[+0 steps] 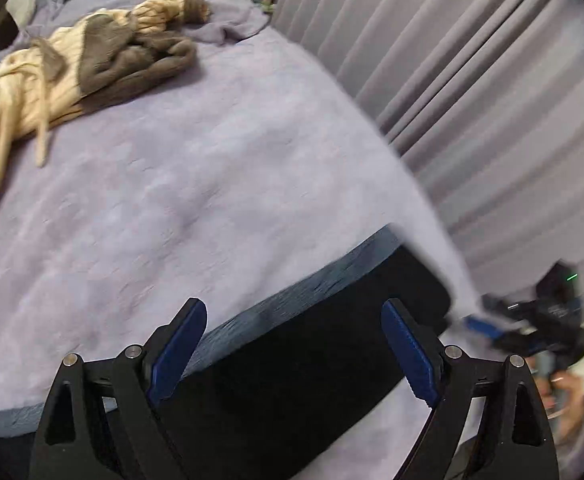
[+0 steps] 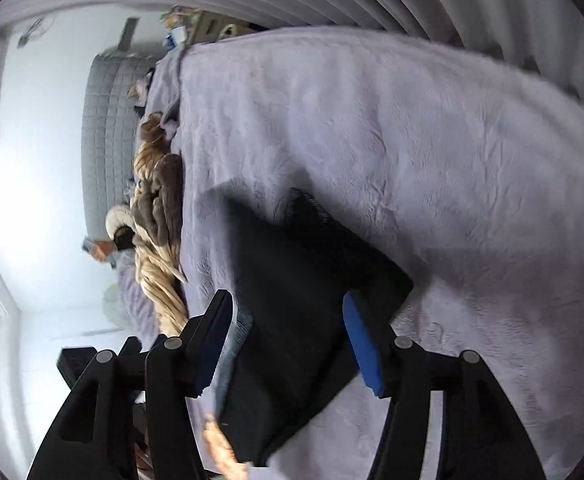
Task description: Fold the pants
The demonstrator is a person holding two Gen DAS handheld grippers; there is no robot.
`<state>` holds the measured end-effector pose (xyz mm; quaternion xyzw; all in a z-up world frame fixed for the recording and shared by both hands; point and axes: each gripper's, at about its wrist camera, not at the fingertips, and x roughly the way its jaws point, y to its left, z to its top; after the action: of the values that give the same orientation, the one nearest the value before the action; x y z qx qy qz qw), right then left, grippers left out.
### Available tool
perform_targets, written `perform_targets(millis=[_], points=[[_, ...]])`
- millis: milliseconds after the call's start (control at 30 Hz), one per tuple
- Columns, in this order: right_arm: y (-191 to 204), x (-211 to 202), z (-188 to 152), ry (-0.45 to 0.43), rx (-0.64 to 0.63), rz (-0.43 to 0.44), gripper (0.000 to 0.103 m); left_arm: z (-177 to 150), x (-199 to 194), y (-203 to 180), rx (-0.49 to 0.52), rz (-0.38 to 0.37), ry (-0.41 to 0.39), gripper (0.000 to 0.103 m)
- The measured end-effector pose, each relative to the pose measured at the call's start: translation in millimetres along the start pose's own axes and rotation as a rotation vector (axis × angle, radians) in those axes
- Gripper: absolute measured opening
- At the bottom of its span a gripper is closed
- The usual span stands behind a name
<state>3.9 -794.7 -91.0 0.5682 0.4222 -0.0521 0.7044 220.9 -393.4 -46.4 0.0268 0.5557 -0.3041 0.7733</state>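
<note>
Looks basically done to me: the dark pants [image 2: 304, 304] sit folded into a compact rectangle on the lavender bed [image 1: 212, 184], both the left hand-held gripper [image 1: 294, 354] and right hand-held gripper [image 2: 288, 344] gaping wide with nothing pinched, so maybe just tidying left.

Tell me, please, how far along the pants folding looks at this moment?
Done: the dark pants lie in a compact folded rectangle on the lavender blanket. In hand: nothing; the left gripper and right gripper both stand open. Left: apparently little on these pants.
</note>
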Motion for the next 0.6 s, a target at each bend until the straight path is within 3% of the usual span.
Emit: perform_targets(millis=[100, 167, 300, 367, 400, 500, 600], points=[[14, 1, -25, 0.054, -0.123, -0.051, 0.062, -40, 12, 23, -0.017, 0.116, 0.056, 0.089], [21, 28, -40, 0.112, -0.154, -0.077, 0.059, -70, 21, 42, -0.082, 0.144, 0.113, 0.089], [7, 75, -59, 0.145, -0.113, -0.04, 0.052, -109, 22, 68, -0.167, 0.191, 0.166, 0.089], [3, 104, -53, 0.144, -0.077, -0.028, 0.03, -119, 15, 76, -0.186, 0.211, 0.173, 0.089], [0, 113, -53, 0.162, -0.047, -0.041, 0.008, -121, 10, 80, -0.192, 0.214, 0.169, 0.089], [18, 102, -55, 0.154, -0.115, -0.016, 0.008, -132, -5, 90, -0.203, 0.218, 0.138, 0.089], [23, 91, -66, 0.184, -0.196, -0.115, 0.008, -145, 7, 101, -0.205, 0.25, 0.197, 0.089]])
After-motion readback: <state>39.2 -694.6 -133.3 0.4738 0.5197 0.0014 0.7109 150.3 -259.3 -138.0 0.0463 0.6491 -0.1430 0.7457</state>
